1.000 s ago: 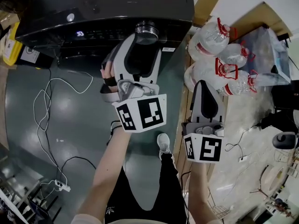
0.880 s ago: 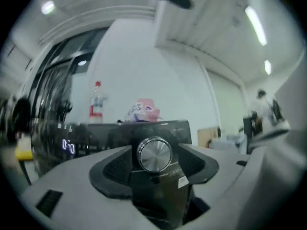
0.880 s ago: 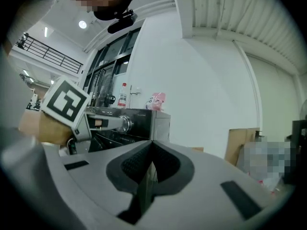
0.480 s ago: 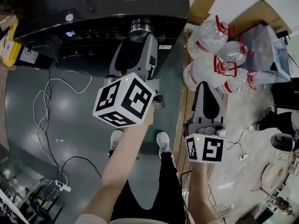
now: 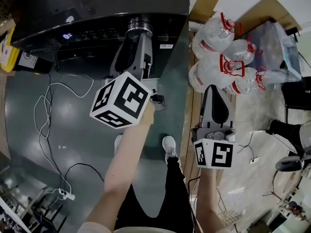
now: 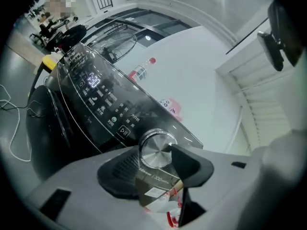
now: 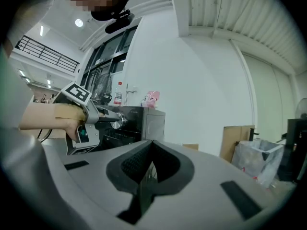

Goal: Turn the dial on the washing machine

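The black washing machine (image 5: pixel 97 8) stands ahead, its control panel (image 6: pixel 100 99) lit. A round silver dial (image 5: pixel 138 27) sits at the panel's right end. My left gripper (image 5: pixel 137 35) reaches up to it, and the dial (image 6: pixel 156 150) lies between the two dark pads. Those jaws are closing and both pads meet the dial's rim. In the right gripper view the left gripper's fingers wrap the dial (image 7: pixel 119 120). My right gripper (image 5: pixel 214 91) hangs back at the right, apart from the machine, shut (image 7: pixel 146 176) with nothing in it.
Several large water bottles (image 5: pixel 218 57) with red caps and a plastic bag (image 5: pixel 277 47) lie right of the machine. Cardboard (image 5: pixel 206 1) leans behind them. A white cable (image 5: pixel 48 106) runs over the grey floor to a power strip (image 5: pixel 63 193).
My left gripper has rolled about its own axis at the dial, bringing its marker cube round to the left, and its jaws have narrowed around the dial. The right gripper has stayed put.
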A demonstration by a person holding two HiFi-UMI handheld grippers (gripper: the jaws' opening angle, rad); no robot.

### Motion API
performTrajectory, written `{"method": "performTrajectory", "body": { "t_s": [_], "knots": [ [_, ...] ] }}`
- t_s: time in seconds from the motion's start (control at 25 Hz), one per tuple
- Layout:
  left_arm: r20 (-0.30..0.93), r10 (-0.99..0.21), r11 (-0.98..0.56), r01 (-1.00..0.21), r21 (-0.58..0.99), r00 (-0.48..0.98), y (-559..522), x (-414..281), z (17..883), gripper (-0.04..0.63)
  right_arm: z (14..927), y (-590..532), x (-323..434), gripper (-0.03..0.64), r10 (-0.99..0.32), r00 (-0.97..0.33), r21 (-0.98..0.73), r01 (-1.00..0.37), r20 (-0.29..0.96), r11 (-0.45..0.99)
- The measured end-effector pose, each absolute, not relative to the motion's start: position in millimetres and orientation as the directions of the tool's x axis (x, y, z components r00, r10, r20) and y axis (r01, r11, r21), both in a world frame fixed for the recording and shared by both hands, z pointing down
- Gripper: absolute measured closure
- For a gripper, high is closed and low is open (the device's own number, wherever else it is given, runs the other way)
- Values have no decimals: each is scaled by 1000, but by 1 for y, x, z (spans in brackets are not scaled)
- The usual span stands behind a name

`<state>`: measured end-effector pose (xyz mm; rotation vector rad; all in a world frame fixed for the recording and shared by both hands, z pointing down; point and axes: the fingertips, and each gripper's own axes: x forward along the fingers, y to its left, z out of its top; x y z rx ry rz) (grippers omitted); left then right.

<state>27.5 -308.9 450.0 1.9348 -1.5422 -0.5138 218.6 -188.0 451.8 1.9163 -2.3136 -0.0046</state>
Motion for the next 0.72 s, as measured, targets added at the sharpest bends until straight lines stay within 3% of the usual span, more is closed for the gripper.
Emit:
{"method": "performTrajectory", "body": {
  "t_s": [0.16,0.36,0.56,0.72],
  "knots": [
    [75,-967,-144,-763,630,244,-309,28,449,393,455,-186,217,612,-977,-184,87,-977,111,194],
    [89,-967,-177,-881,440,239,-310,30,445,393,453,-186,217,612,-976,-189,92,-976,110,199],
    [93,-967,-195,-924,328,237,-309,30,442,393,455,-185,219,612,-977,-182,91,-977,111,193],
    [100,-968,-215,-966,144,231,-309,33,440,391,457,-184,218,612,-976,-185,90,-976,118,196]
  ]
}}
